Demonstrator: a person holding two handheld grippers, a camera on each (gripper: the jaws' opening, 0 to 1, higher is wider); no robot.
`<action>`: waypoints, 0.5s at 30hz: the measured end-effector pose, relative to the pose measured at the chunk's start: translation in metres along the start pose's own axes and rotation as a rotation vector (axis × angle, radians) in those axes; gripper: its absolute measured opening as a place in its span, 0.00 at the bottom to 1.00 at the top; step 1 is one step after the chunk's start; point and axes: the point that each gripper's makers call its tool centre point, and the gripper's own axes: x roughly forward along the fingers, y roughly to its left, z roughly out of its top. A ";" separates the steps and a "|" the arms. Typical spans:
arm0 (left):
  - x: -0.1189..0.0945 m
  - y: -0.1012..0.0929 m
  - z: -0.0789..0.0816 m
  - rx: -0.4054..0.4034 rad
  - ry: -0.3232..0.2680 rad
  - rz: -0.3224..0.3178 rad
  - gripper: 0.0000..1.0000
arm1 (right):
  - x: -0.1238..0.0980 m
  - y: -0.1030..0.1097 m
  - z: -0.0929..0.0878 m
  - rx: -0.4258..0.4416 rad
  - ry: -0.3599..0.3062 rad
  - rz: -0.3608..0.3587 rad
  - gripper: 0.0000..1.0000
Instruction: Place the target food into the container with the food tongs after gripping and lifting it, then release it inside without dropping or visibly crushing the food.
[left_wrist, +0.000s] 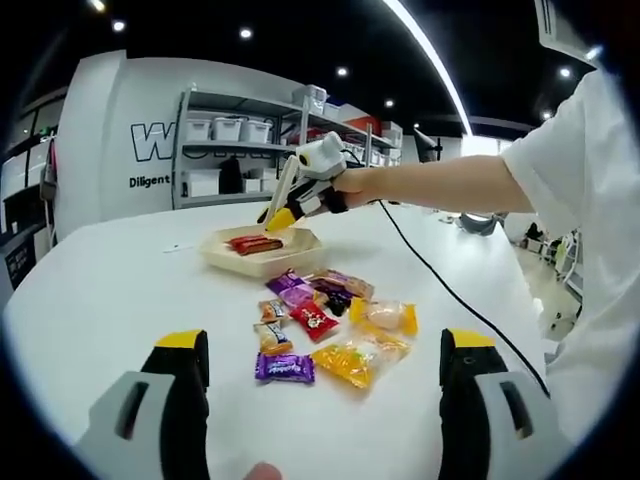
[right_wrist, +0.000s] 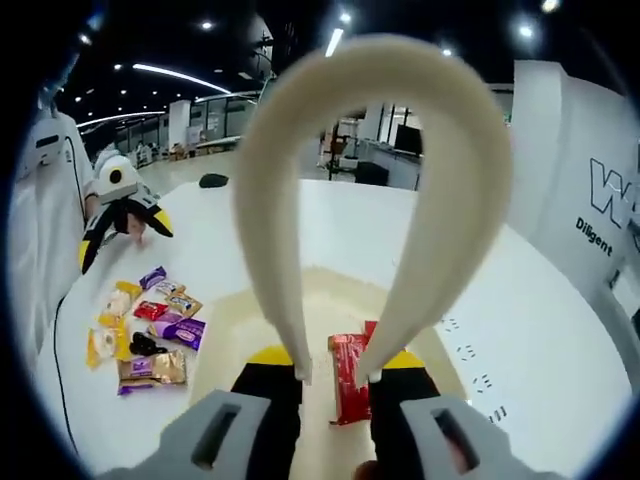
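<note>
My right gripper (right_wrist: 335, 372) holds the cream food tongs (right_wrist: 370, 180) by their 2 arms, its jaws closed against them; the tong tips hang apart over the shallow beige tray (left_wrist: 262, 262), with nothing between them; the red wrapped snack bar (right_wrist: 349, 385) lies flat in the tray just below the tips, and I judge it already released there; from the left gripper view a 2nd reddish piece seems to lie beside it (left_wrist: 255, 243), though I cannot tell for sure. My left gripper (left_wrist: 325, 370) has its jaws wide apart and holds nothing, low over the white table (left_wrist: 110, 290); ahead of it the pile of wrapped sweets (left_wrist: 325, 325) sits loose on the table, near the tray, so more packets could remain to carry; the drop looks clean, with no crushing visible.
</note>
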 end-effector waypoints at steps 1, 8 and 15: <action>0.000 0.000 0.000 0.000 -0.001 0.000 0.94 | -0.001 0.001 0.000 0.002 -0.001 -0.002 0.20; -0.001 -0.005 0.001 0.004 -0.004 -0.006 0.94 | -0.012 0.015 0.004 0.028 -0.023 -0.026 0.20; -0.001 -0.007 0.002 0.006 -0.006 -0.007 0.94 | -0.022 0.029 0.013 0.055 -0.046 -0.053 0.19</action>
